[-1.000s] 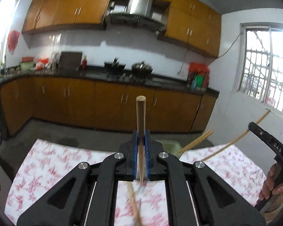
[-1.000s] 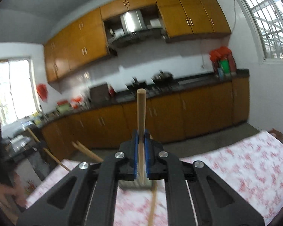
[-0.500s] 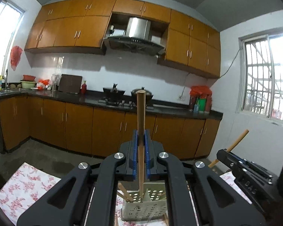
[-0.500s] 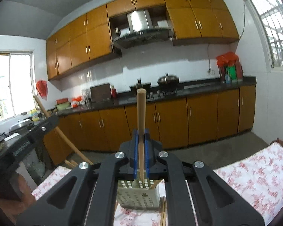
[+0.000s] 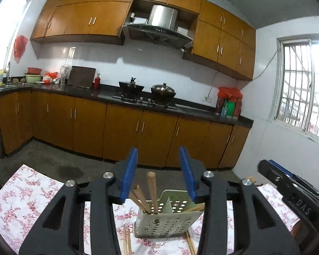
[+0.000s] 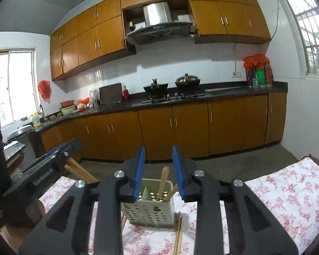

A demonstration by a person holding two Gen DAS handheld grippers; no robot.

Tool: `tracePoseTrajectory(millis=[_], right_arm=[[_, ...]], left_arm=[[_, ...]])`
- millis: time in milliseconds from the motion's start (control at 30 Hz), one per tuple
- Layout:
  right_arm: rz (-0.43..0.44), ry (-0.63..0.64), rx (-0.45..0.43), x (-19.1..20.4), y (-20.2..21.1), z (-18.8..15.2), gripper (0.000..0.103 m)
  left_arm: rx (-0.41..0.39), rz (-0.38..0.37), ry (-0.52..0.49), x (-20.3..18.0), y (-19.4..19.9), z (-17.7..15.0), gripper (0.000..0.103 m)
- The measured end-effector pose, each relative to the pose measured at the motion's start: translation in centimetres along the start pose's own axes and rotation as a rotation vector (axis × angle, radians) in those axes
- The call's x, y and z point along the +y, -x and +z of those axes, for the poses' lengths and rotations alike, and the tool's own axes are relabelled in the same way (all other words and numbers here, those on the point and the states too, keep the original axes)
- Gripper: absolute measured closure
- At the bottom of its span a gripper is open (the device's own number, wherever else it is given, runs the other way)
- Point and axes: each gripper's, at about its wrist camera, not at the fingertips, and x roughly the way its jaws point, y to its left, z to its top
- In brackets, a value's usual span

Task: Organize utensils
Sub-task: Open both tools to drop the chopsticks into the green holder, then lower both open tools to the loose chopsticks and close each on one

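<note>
We hold both grippers above the table, and each has its blue-padded jaws spread apart with nothing between them: the left gripper [image 5: 158, 171] and the right gripper [image 6: 158, 170]. Nearest to us, loose chopsticks [image 5: 126, 241] lie flat on the floral tablecloth [image 5: 14, 204] by the base of the perforated utensil holder [image 5: 167, 223], some on its left side and a pair [image 6: 178, 231] on its right side. The holder stands on the cloth straight ahead of both grippers, seen through the gap of each pair of jaws; in the left wrist view it looks tilted, though the fisheye lens may account for that. A divider splits it into compartments. A thick wooden stick [image 5: 152, 188] stands nearly upright in the left compartment along with thinner chopsticks leaning leftward, and another stick [image 6: 162, 182] leans in the right compartment with a thinner one angled beside it. In the right wrist view the left gripper appears at the left edge, over the left part of the table, with chopstick ends showing beneath it. Beyond the table's far edge lies the bare grey floor [image 6: 244, 161], then a run of brown cabinets [image 6: 191, 131] under a dark countertop [image 5: 78, 90] carrying a stove with a wok [image 6: 188, 79].
</note>
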Motion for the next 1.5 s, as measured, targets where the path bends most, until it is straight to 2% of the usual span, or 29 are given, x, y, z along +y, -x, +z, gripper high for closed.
tracePoseTrajectory(millis=[133,233,267,333,367,400,500,567,667,767,833,1000,1200,1367,1400,1433,1500], right_arm=[[-0.053,-0.016,-0.037,-1.8,3.4,0.1,0.072],[-0.117,-0.041,0.012,-4.0,4.8,-2.1,0.071],[-0.132,-0.049,0.046,-4.7,4.7,-3.1,0.071],[-0.144,-0.074,0.182,-6.2,3.6,-6.6,0.071],[-0.14,-0.083,0.24,-6.5,2.9,-8.0,0.071],[-0.128,-0.098,0.334,-7.0,1.8,-10.3,0.072],[-0.051,-0.14,0.528,-6.9,-0.7,-15.5,0.087],[-0.018,-0.142,0.606,-6.0,-1.9,-18.3,0.088],[-0.003,-0.135,0.658,-5.0,-2.8,-20.2,0.089],[-0.006,-0.109,0.678,-4.1,-2.9,-21.0,0.089],[-0.021,-0.089,0.694,-3.8,-3.2,-21.6,0.093],[-0.113,-0.083,0.676,-5.2,-3.2,-21.5,0.095],[-0.121,-0.083,0.672,-6.2,-2.7,-21.5,0.095],[-0.117,-0.043,0.661,-5.5,-2.6,-21.7,0.089],[-0.115,-0.027,0.658,-5.2,-2.6,-21.7,0.087],[-0.119,-0.006,0.657,-4.9,-2.6,-21.7,0.087],[-0.135,0.013,0.65,-5.0,-2.8,-21.6,0.094]], left_arm=[[-0.006,0.001,0.012,1.0,3.1,0.7,0.059],[0.03,0.025,0.015,2.5,5.1,-0.2,0.057],[0.057,0.038,0.014,3.2,5.8,-1.1,0.057],[0.114,0.08,0.003,4.2,5.8,-2.9,0.057],[0.176,0.11,-0.009,5.0,5.4,-4.7,0.057],[0.213,0.121,-0.014,5.3,5.1,-5.6,0.057],[0.432,0.148,0.003,7.2,2.8,-10.9,0.06],[0.517,0.135,0.018,7.7,2.0,-13.2,0.066],[0.589,0.112,0.023,7.5,1.2,-15.6,0.069],[0.635,0.085,0.016,7.0,0.7,-16.9,0.069],[0.651,0.077,0.001,6.4,0.4,-17.6,0.07],[0.687,0.06,-0.014,5.4,-0.1,-19.2,0.076],[0.72,0.059,-0.047,4.7,-0.8,-20.2,0.08],[0.713,0.102,-0.123,4.0,-1.2,-20.5,0.085],[0.71,0.111,-0.129,4.0,-1.2,-20.4,0.09],[0.705,0.131,-0.134,4.2,-1.5,-20.4,0.095],[0.702,0.143,-0.104,5.2,-1.9,-20.1,0.095]])
